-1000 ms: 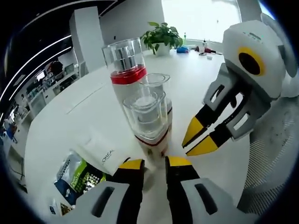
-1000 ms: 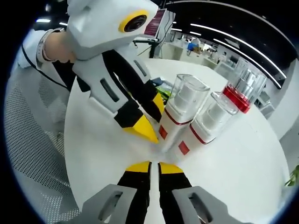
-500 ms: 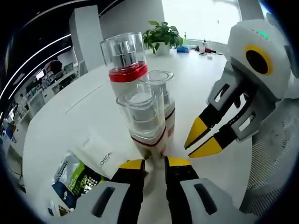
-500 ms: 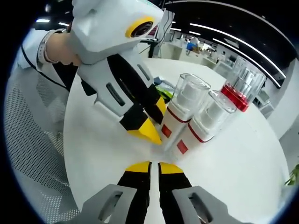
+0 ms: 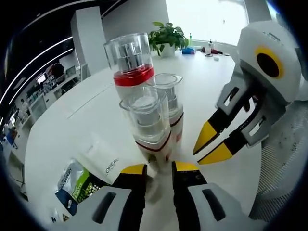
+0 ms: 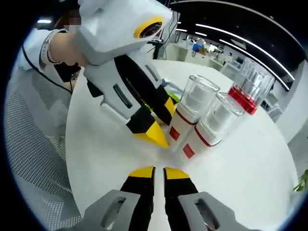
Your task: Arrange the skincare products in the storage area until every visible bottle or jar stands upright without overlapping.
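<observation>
Right gripper view: right tongs [image 6: 159, 172] seemingly closed, empty.

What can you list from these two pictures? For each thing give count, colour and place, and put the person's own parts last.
Pump bottles with red bands: two, white with clear caps, upright side by side on the table.
Tall bottle: one, clear cap over a red collar, upright behind the pair.
Tube: one, white with dark lettering, lying flat beside the bottles.
Packet: one, green, blue and white, lying flat by the tube.
Table: one, white, under everything.
Potted plant: one, green, far side of the table.
Left gripper: yellow tips, close to the bottles' bases.
Right gripper: yellow tips, jaws nearly together.
Hand: one, holding the left gripper.
</observation>
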A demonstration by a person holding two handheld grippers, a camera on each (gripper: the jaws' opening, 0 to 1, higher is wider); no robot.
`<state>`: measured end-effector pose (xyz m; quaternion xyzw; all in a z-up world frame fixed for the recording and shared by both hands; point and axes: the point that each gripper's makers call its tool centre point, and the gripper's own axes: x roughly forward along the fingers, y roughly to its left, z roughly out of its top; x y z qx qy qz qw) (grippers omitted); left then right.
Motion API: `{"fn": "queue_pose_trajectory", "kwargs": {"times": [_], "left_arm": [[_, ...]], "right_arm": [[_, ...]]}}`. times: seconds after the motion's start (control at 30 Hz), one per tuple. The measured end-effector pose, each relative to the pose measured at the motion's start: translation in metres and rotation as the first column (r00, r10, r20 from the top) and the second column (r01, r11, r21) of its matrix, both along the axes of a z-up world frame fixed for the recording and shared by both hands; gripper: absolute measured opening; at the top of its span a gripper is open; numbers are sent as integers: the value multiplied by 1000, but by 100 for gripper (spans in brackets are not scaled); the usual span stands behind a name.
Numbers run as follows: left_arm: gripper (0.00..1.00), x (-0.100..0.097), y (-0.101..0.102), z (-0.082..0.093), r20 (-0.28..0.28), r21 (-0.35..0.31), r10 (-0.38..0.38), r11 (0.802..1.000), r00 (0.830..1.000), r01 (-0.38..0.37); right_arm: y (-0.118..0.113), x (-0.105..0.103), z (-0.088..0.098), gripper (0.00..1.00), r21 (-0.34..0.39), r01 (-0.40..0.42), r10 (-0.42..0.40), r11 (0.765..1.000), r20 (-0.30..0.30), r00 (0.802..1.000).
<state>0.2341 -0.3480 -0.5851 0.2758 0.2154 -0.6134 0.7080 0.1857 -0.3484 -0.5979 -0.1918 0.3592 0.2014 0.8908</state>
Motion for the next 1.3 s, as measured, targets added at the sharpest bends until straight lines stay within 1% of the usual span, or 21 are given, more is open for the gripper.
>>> {"fn": "queue_pose_trajectory", "kwargs": {"times": [0.17, 0.23, 0.33, 0.5, 0.73, 0.83, 1.0, 1.07, 1.1, 1.23, 1.3], "left_arm": [[23, 1, 5, 5, 0, -6, 2, 1000, 1000, -2], [23, 1, 7, 7, -1, -6, 0, 1000, 1000, 0], [23, 2, 10, 10, 8, -11, 2, 1000, 1000, -2], [25, 2, 17, 17, -2, -20, 5, 1000, 1000, -5], [28, 5, 28, 27, -9, -34, 22, 999, 1000, -22], [29, 5, 33, 29, -22, -36, 23, 999, 999, -24], [31, 0, 42, 32, -29, -32, 23, 999, 999, -24], [33, 0, 46, 33, -38, -28, 26, 999, 999, -28], [34, 0, 47, 36, -34, -36, 32, 999, 999, -33], [37, 4, 55, 40, -45, -36, 41, 998, 998, -43], [40, 2, 59, 44, -45, -35, 43, 998, 998, -45]], "right_arm": [[2, -1, -1, 0, 8, -2, 2, 1000, -7, 1000], [3, -1, -1, 3, 23, 2, -2, 1000, -10, 1000], [4, -1, -1, 6, 21, -4, 4, 1000, -7, 1000], [4, -2, 0, 9, 25, -2, 3, 1000, -8, 1000], [-4, -1, 6, 16, 22, 35, -35, 999, 8, 999], [-10, -2, 10, 18, 16, 60, -60, 998, 19, 998], [-16, -2, 16, 23, 12, 91, -91, 996, 42, 995], [-17, -2, 20, 25, 11, 100, -100, 995, 50, 994], [-17, -3, 21, 26, 12, 102, -103, 995, 52, 993], [-18, -4, 23, 29, 10, 112, -112, 994, 55, 992], [-18, -4, 28, 32, 23, 121, -123, 992, 64, 990]]}}
